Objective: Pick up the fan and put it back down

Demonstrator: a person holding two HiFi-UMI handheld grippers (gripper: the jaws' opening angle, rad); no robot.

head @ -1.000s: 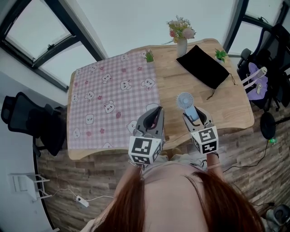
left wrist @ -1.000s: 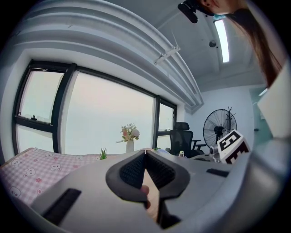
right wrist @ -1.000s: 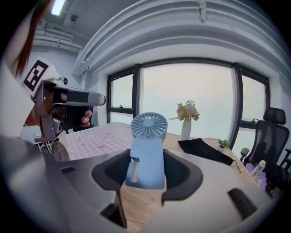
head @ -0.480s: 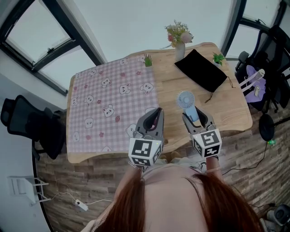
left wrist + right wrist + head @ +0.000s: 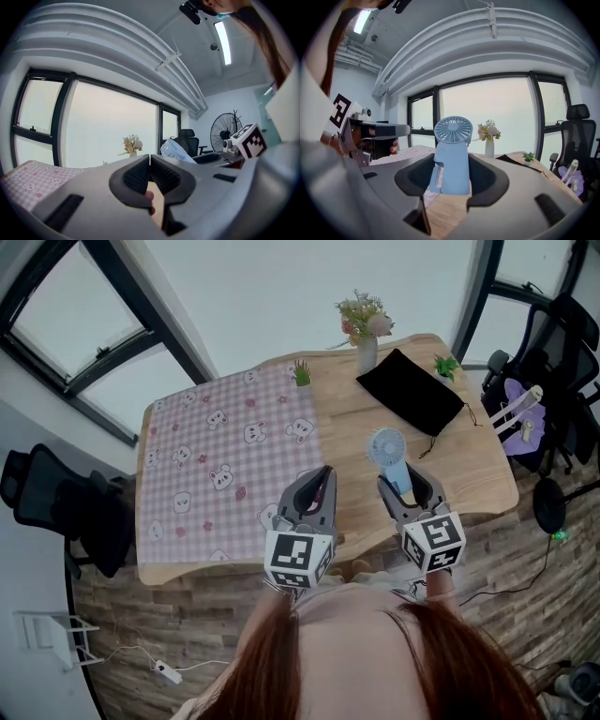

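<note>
The right gripper (image 5: 403,486) pinches the fan (image 5: 452,164) between its pads, head standing past the tips over the table (image 5: 469,460), so a slackened squeeze or tilt could drop it; the left gripper (image 5: 150,171) alongside is pressed together, empty.

L gripper (image 5: 150,160): jaws together, tips touching, nothing btwn them; dark ribbed pads (image 5: 138,174) face each other. Just behind & right of the tips, the pale blue fan (image 5: 176,151) shows its grille head only. Far right: marker cube (image 5: 248,140). Bkgd: big window (image 5: 110,126), flower vase (image 5: 132,145), pink bear-print cloth (image 5: 28,174) bottom left, black office chair (image 5: 188,139), pedestal fan (image 5: 224,131). Ceiling light strip (image 5: 222,40) top right.
</note>
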